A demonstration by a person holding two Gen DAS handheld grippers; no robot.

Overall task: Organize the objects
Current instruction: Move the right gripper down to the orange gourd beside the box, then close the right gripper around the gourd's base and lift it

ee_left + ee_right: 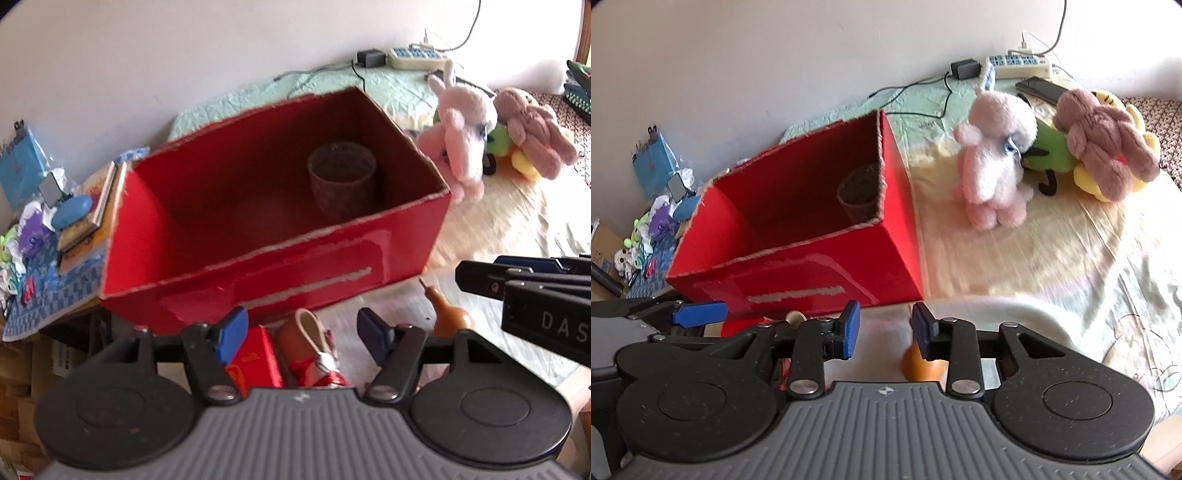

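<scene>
here, gourd (445,308) stands seemingly upright, stem topmost.

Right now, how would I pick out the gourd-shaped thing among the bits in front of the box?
Find the big red box on the bed. Just before its right front corner stands the small orange-brown gourd. Unlike the red items beside it, it is smooth, bulbous, with a thin pointed stem.

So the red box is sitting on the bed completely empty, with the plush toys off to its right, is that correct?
Not quite: the red box is not empty. The left wrist view shows a brown patterned cup standing inside it, near its far right corner. The rest holds: the plush toys lie on the bed to the box's right.
</scene>
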